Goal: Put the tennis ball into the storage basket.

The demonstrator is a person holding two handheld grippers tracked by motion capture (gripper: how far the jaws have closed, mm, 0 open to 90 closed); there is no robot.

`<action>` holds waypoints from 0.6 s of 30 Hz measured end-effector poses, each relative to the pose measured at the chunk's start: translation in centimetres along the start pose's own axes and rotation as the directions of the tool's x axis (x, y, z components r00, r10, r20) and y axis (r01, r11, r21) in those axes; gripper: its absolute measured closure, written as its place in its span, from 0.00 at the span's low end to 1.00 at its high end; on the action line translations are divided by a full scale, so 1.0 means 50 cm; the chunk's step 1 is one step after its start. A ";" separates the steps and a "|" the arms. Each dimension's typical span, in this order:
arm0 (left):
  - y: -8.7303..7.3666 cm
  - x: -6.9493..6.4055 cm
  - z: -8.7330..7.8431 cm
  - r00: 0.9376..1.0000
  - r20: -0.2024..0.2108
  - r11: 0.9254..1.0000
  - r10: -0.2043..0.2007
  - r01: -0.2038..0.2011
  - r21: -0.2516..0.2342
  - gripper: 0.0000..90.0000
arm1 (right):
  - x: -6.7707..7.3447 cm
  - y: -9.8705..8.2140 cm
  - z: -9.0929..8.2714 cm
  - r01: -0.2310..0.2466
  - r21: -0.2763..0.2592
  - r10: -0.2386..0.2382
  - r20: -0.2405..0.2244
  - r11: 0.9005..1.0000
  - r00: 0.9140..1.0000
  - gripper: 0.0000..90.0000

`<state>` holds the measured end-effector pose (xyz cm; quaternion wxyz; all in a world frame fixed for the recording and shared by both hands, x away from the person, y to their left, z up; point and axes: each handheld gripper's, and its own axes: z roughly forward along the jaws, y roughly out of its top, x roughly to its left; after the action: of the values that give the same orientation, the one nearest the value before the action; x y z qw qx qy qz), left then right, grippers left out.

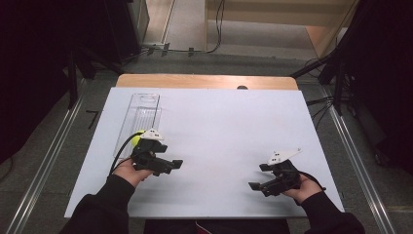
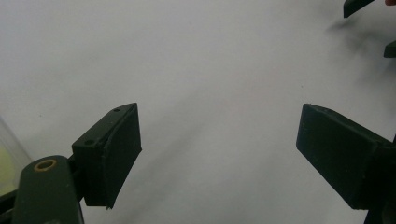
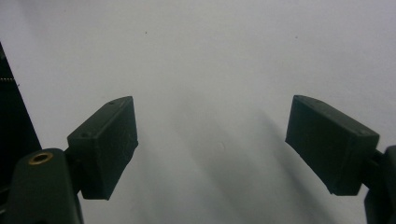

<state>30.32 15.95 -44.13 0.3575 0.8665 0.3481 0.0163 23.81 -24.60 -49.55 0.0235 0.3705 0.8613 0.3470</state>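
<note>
White sheeting (image 1: 219,126) covers the table in the high view, a clear tray (image 1: 141,114) with a yellow ball (image 1: 136,140) just behind the left gripper (image 1: 168,165), whose jaws gape empty in its own view, as do the right gripper's (image 3: 210,144).

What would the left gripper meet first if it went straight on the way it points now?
Judging by its own view, the left gripper, open and empty, points across the bare white table towards the right gripper. Nothing lies between them, so it would probably meet that gripper's fingers first, though depth is unclear.
</note>
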 end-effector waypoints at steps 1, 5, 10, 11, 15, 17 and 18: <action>-0.003 -0.001 0.000 1.000 0.000 1.000 0.002 -0.002 0.002 0.16 | 0.000 0.000 0.000 0.000 0.000 0.000 0.000 1.000 1.000 0.16; -0.010 -0.003 0.001 1.000 -0.002 1.000 0.003 -0.003 0.010 0.16 | 0.001 0.000 0.000 0.000 0.002 0.000 0.000 1.000 1.000 0.16; -0.021 -0.007 0.005 1.000 0.022 1.000 0.008 -0.008 0.014 0.16 | 0.000 0.000 0.000 0.001 0.001 -0.001 0.000 1.000 1.000 0.16; -0.023 -0.007 0.005 1.000 0.027 1.000 0.010 -0.010 0.015 0.16 | 0.001 0.000 0.000 -0.001 0.002 0.001 0.000 1.000 1.000 0.16; -0.030 -0.009 0.006 0.999 0.034 1.000 0.011 -0.011 0.013 0.16 | 0.000 0.000 0.001 0.001 0.001 -0.001 0.001 1.000 1.000 0.16; -0.034 -0.010 0.007 0.999 0.039 1.000 0.014 -0.015 0.020 0.16 | 0.001 0.000 0.001 0.002 0.002 -0.002 0.002 1.000 1.000 0.16; -0.036 -0.010 0.008 0.999 0.037 1.000 0.016 -0.017 0.021 0.16 | 0.001 0.000 0.001 0.001 0.002 -0.001 0.002 1.000 1.000 0.16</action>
<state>28.97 16.29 -45.44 0.3546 0.8732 0.3345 -0.0007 23.82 -24.54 -49.57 0.0241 0.3702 0.8618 0.3460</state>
